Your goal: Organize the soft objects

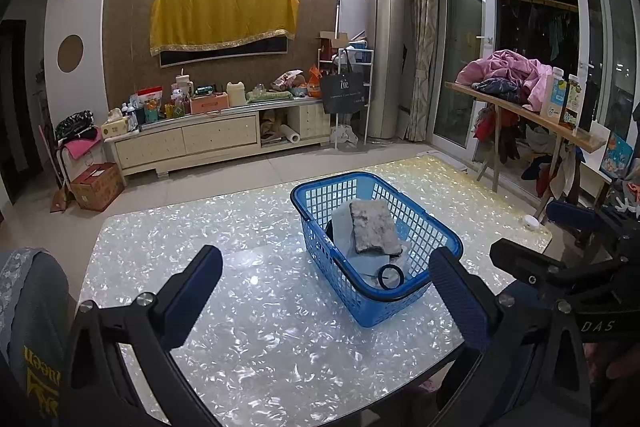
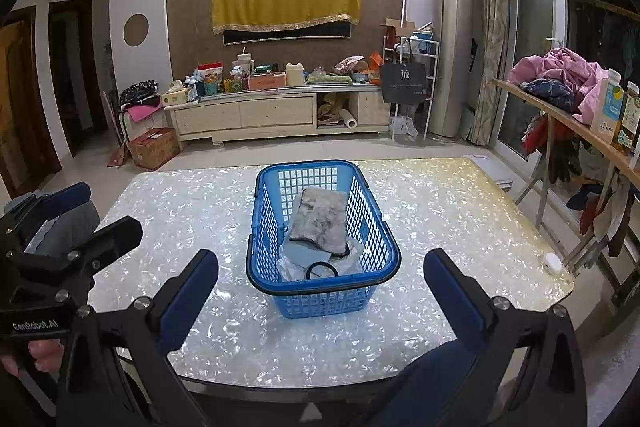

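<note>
A blue plastic basket [image 1: 450, 233] [image 2: 260, 187] stands on the shiny pearl-patterned table [image 1: 200, 239] [image 2: 440, 195]. In it lie a folded grey fuzzy cloth [image 1: 374, 227] [image 2: 320, 219], pale grey-blue cloth beneath it [image 1: 340, 227] [image 2: 306, 253], and a black ring [image 1: 391, 277] [image 2: 322, 270]. My left gripper [image 1: 326, 283] is open and empty, held near the table's front edge just before the basket. My right gripper [image 2: 320, 287] is open and empty, also before the basket. Each gripper shows at the edge of the other's view.
A small white round object [image 2: 552, 263] [image 1: 531, 221] lies near the table's right edge. A wooden side table with pink and dark clothes [image 2: 560, 75] [image 1: 504, 75] stands at the right. A cluttered TV cabinet [image 2: 276, 111] is across the floor. Grey fabric [image 1: 28, 299] hangs at the left.
</note>
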The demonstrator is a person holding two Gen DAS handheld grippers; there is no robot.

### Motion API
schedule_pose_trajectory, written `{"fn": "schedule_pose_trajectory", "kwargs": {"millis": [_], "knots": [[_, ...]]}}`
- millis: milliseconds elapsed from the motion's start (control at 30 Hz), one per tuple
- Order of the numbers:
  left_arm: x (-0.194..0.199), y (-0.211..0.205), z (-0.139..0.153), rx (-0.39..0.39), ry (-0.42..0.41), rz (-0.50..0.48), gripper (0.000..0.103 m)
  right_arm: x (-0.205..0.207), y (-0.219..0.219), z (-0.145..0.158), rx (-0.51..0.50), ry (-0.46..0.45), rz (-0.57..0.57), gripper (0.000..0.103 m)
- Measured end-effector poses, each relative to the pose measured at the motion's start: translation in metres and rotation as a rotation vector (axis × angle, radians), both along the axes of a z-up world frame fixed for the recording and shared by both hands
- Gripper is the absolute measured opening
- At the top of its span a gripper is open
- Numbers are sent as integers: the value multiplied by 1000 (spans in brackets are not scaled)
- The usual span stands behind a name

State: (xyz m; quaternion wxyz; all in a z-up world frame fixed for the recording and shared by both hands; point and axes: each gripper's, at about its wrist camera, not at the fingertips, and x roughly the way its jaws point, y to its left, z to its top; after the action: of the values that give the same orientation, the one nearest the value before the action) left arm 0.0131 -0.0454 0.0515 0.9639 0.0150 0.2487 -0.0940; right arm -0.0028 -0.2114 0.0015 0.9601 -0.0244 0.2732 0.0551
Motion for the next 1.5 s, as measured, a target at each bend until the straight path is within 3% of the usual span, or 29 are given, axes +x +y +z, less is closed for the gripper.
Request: {"fn": "schedule_pose_trajectory", "kwargs": {"millis": [1500], "knots": [[-6,-2,0,-8,-6,0,102,-6,3,5,-7,-12,5,103]]}}
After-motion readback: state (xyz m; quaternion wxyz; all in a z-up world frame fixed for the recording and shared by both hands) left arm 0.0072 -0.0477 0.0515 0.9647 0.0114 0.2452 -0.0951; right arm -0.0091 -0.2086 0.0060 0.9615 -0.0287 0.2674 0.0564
